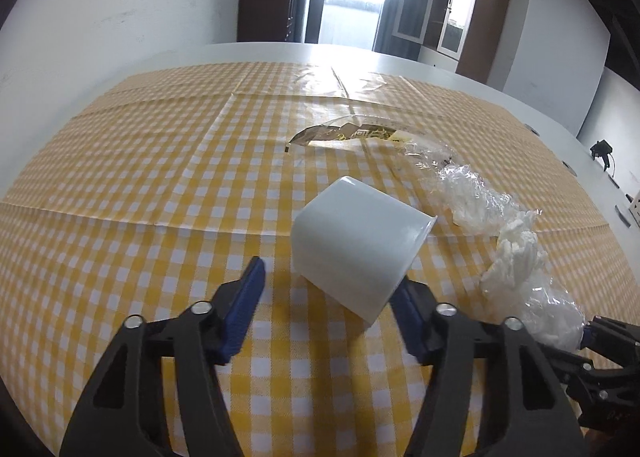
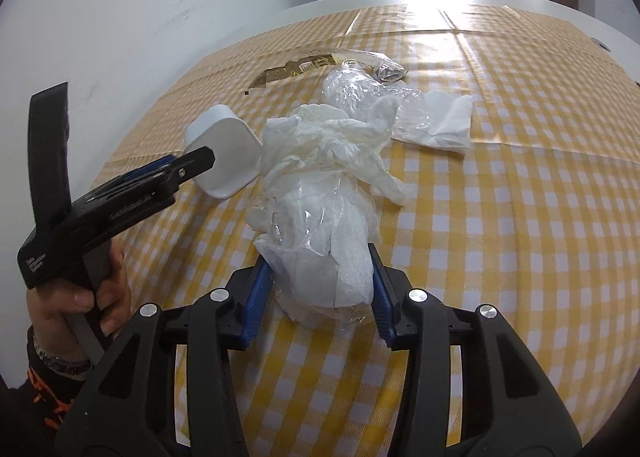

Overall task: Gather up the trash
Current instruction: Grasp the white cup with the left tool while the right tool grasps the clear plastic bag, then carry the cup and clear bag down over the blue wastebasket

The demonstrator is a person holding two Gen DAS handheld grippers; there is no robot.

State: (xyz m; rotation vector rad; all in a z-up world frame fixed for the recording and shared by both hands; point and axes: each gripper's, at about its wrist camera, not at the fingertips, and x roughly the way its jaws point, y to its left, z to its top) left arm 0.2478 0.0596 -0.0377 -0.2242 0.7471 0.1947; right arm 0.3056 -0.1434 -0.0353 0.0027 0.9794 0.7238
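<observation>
A white plastic cup lies on its side on the yellow checked tablecloth. My left gripper straddles its near end: the right pad touches the cup, the left pad stands apart from it, so the jaws are open. In the right wrist view the cup shows with the left gripper on it. My right gripper is shut on a crumpled clear plastic bag stuffed with white tissue, both pads pressing its sides.
More trash lies beyond: crumpled white tissue, clear film, a flat napkin and a brown-yellow snack wrapper. A person's hand holds the left gripper. The white table edge runs behind the cloth.
</observation>
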